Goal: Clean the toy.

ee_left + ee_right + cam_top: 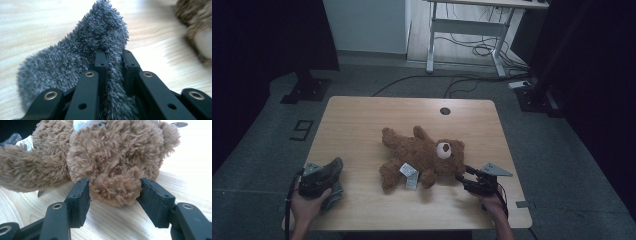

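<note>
Left tool [328,176], nearest the camera at the bench's near left corner: lying in the person's left hand [307,202], its jaws standing almost fully closed and pinching a fold of grey fluffy cloth [75,60]. In the left gripper view the cloth is bulging up and out to the left of the jaws, with a strip of it running down between the two black pads. In the high view the cloth [333,192] is showing beside and under the tool, touching the bench [357,120]. Right tool [464,177], near the bench's near right corner: lying in the person's right hand [493,204], its jaws standing partly open on either side of one ear [116,188] of the teddy bear [419,155]. In the right gripper view the left pad is sitting just against the ear's fur and the right pad is sitting at its other edge; whether the pads are pressing on it cannot be told. The brown plush bear is lying on its back in the middle of the bench, head pointing toward the right tool, legs pointing toward the far left, one arm stretching toward the near edge. A white label [409,175] is hanging from its side and lying on the wood. A small round hole [445,111] is sitting near the bench's far edge.
</note>
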Tool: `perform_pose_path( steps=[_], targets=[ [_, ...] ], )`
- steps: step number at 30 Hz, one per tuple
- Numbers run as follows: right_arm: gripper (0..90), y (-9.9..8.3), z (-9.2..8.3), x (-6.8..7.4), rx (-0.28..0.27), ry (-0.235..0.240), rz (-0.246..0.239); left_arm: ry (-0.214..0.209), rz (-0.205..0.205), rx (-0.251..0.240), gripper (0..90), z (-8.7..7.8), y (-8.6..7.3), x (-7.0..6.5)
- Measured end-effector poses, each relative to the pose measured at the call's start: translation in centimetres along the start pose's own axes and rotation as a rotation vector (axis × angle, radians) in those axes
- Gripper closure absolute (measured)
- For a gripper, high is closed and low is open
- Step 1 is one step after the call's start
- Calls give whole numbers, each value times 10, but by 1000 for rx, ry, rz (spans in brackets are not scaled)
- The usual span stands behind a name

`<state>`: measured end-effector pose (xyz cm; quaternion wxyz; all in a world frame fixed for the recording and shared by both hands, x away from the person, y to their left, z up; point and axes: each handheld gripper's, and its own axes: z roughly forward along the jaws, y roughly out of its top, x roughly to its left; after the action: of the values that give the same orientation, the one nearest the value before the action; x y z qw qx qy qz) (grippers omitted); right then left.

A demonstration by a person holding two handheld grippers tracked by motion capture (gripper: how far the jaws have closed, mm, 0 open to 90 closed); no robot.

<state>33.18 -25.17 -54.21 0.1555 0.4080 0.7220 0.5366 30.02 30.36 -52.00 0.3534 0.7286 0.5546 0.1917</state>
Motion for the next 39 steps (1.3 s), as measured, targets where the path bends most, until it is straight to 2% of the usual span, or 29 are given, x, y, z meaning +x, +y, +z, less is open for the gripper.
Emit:
perform_pose_path(
  steps=[4,5,7,9,12,19,27,31,34,39],
  targets=[
    [399,-1,0,-1,2,0,2,17,-3,27,724,8,-2,2],
    [397,-1,-1,-1,1,0,3,32,-2,21,689,9,-2,2],
    [390,-1,-1,-1,-4,1,8,66,7,17,562,8,0,1],
    [388,0,-2,-2,-5,6,11,78,15,-18,450,3,3,2],
    [384,0,-3,-1,-6,10,11,80,26,-74,361,-7,7,0],
    [371,0,0,3,4,14,-6,16,47,-124,301,-18,14,-9],
    [361,1,-3,6,6,19,-20,-53,97,-146,290,-24,26,-34],
    [354,0,-4,7,4,16,-19,-93,115,-148,280,-21,27,-48],
    [349,-1,-4,8,6,15,-23,-123,141,-133,274,-15,27,-60],
    [339,-2,-6,9,14,10,-23,-168,158,-130,275,-5,27,-76]
  ],
)
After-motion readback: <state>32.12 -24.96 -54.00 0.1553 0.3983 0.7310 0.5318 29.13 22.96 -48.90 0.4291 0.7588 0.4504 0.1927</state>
